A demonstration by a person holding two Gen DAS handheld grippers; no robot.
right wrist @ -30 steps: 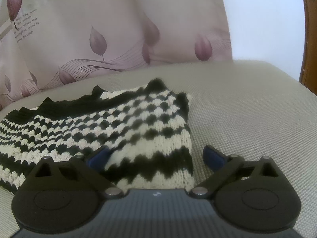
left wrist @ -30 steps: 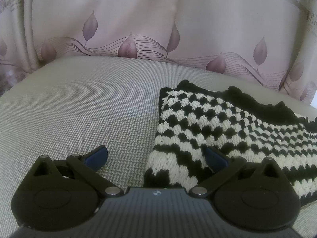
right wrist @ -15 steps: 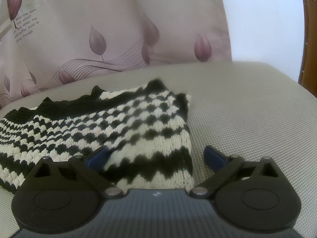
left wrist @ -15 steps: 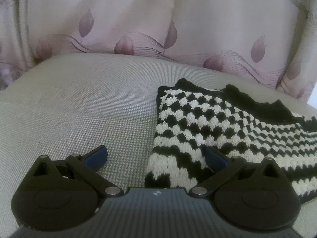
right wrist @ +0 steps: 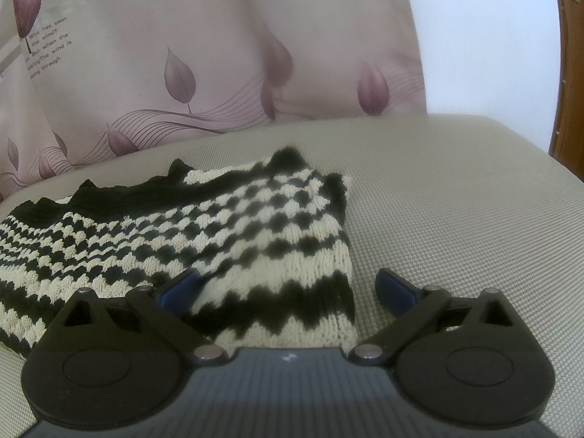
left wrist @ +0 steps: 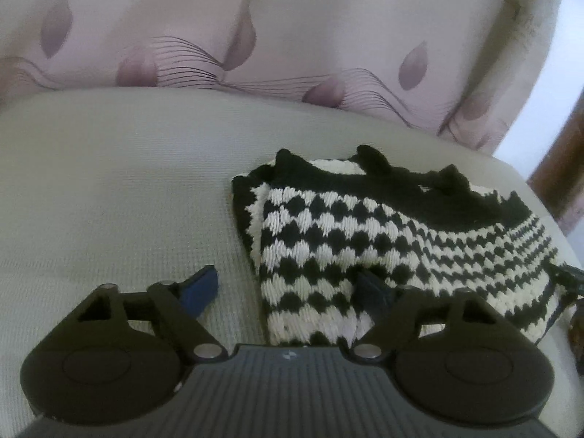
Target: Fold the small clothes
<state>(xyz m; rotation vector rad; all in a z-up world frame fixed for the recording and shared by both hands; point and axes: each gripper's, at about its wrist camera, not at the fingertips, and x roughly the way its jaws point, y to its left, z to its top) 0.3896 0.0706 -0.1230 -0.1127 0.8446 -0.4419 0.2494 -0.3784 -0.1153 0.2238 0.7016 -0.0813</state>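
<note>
A black-and-white knitted garment [left wrist: 383, 241] lies folded flat on the grey cushion [left wrist: 127, 200]. My left gripper [left wrist: 288, 288] is open over the garment's near left corner, with one blue fingertip [left wrist: 202, 286] on the cushion and the other over the knit. In the right wrist view the same garment [right wrist: 219, 233] lies to the left. My right gripper [right wrist: 288, 288] is open over its near right corner, left fingertip [right wrist: 180, 286] over the knit, right fingertip [right wrist: 392, 286] over the cushion [right wrist: 456, 200].
A pink curtain with leaf print [left wrist: 292, 36] hangs behind the cushion, also in the right wrist view [right wrist: 182, 54]. A white wall [right wrist: 485, 36] and a brown wooden frame [right wrist: 569, 73] stand at the far right. A dark part of the other gripper [left wrist: 571, 281] shows at the right edge.
The left gripper has swung right and risen, so the garment sits more centrally and the right edge of the cushion shows. The right gripper has barely moved. Both stay open.
</note>
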